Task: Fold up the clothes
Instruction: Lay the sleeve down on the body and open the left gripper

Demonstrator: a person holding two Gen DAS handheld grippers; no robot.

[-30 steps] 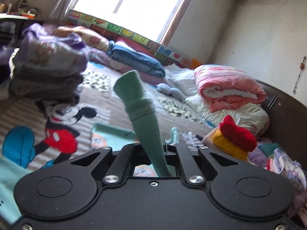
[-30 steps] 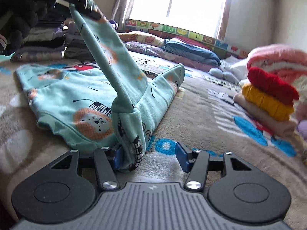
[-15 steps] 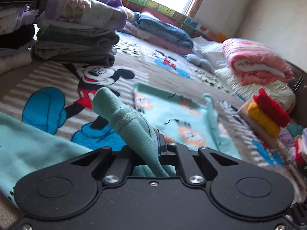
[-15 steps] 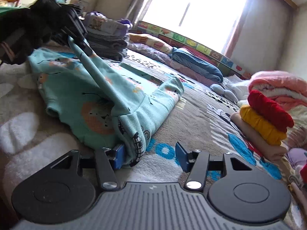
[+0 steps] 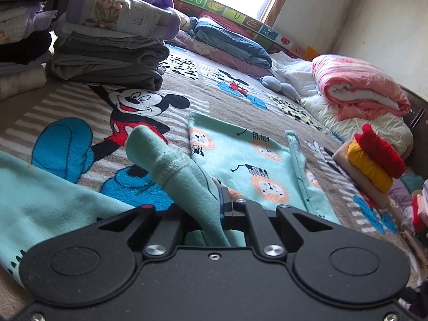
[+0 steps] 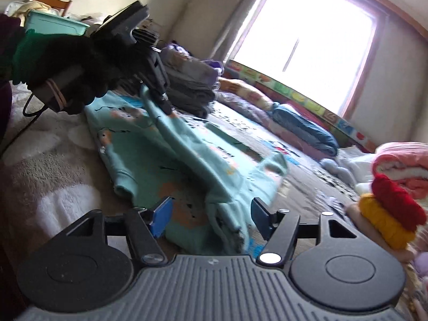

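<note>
While left gripper (image 5: pixel 214 208) pinches mint pajama (image 5: pixel 254 157) cuff at lower centre, garment spread on bed (image 5: pixel 67 99) mid-frame; right gripper (image 6: pixel 211 214) jaws apart round hem. Keep cuff taut, lay edges flush w/ body.

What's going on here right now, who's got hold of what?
A person is folding a mint green printed garment on a bed covered by a cartoon blanket. The left gripper is shut on a cuffed end of it, held low over the bed. The right gripper is open, its fingers either side of a bunched edge. Folded stacks sit behind.
</note>
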